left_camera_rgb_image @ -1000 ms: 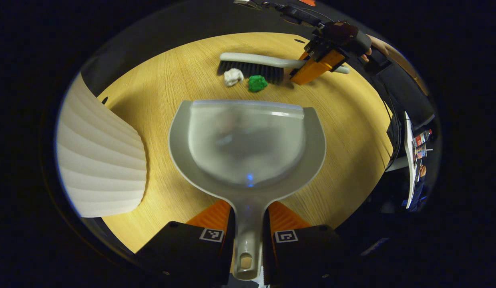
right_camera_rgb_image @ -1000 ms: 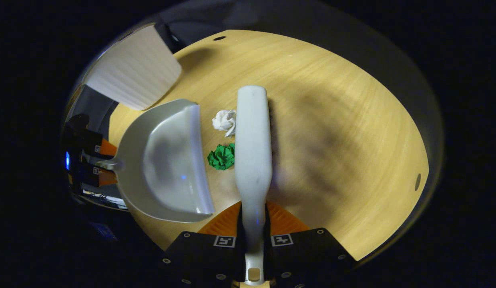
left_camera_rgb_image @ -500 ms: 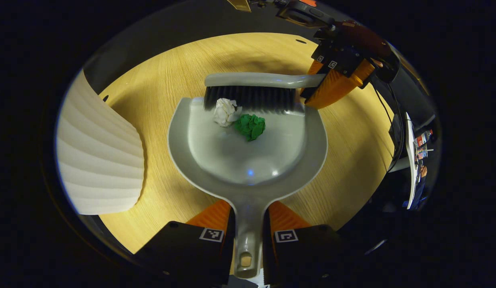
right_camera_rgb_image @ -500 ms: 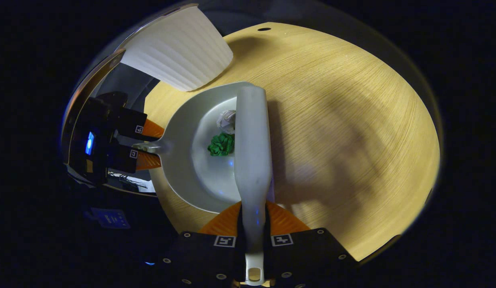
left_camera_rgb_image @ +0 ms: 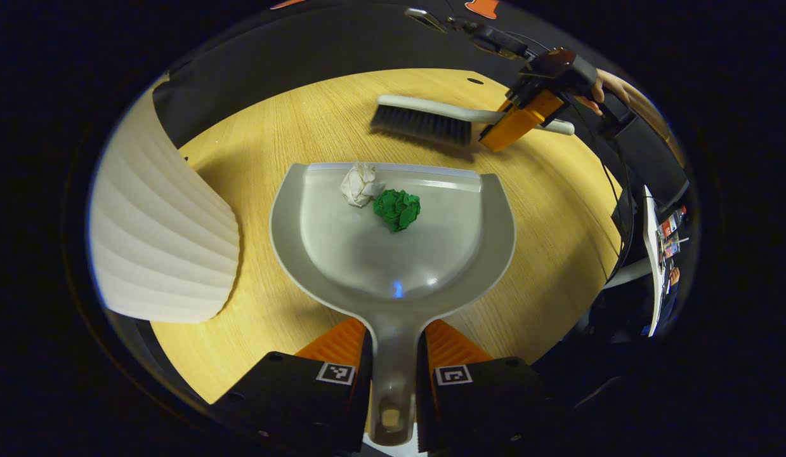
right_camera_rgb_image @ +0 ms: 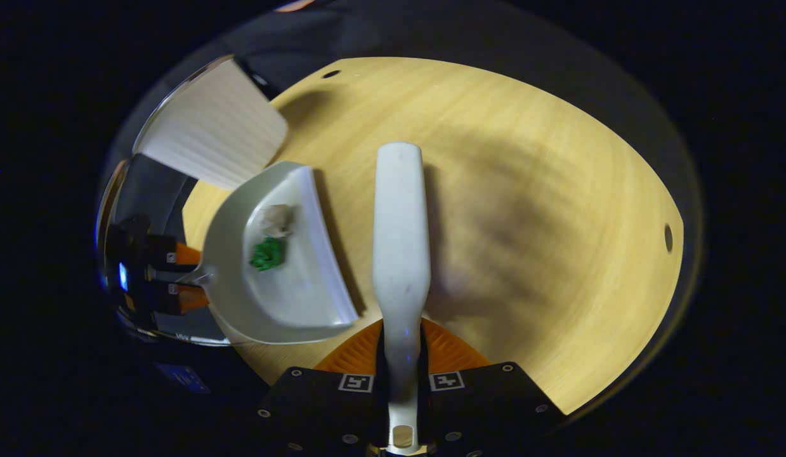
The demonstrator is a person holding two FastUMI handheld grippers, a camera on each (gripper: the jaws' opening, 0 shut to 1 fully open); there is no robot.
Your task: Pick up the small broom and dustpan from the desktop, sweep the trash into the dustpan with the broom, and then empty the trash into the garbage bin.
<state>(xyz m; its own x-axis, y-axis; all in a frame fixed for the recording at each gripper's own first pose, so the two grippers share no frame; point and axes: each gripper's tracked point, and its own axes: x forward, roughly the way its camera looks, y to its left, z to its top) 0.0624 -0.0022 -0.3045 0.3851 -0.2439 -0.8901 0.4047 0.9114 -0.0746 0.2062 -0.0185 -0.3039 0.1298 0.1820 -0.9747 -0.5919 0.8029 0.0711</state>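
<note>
While the left gripper [left_camera_rgb_image: 393, 355] clamps the dustpan [left_camera_rgb_image: 393, 254], the broom [left_camera_rgb_image: 431, 117] hangs beyond — apart.

My left gripper [left_camera_rgb_image: 393, 355] low, level, both fingers clamped on dustpan [left_camera_rgb_image: 393, 241] handle. My right gripper [right_camera_rgb_image: 402, 355] raised off to far right, fingers pinching broom [right_camera_rgb_image: 400, 235] handle, hand [left_camera_rgb_image: 599, 86] behind it.

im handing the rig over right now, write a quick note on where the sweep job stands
Left gripper: shut on the dustpan handle, pan on the desktop.
Right gripper: shut on the broom handle, broom apart from the pan's lip.
White paper ball and green paper ball both lie inside the pan.
Done: pickup, sweeping.
Left: carry the pan to the ribbed white bin beside it and tip the trash in.
</note>
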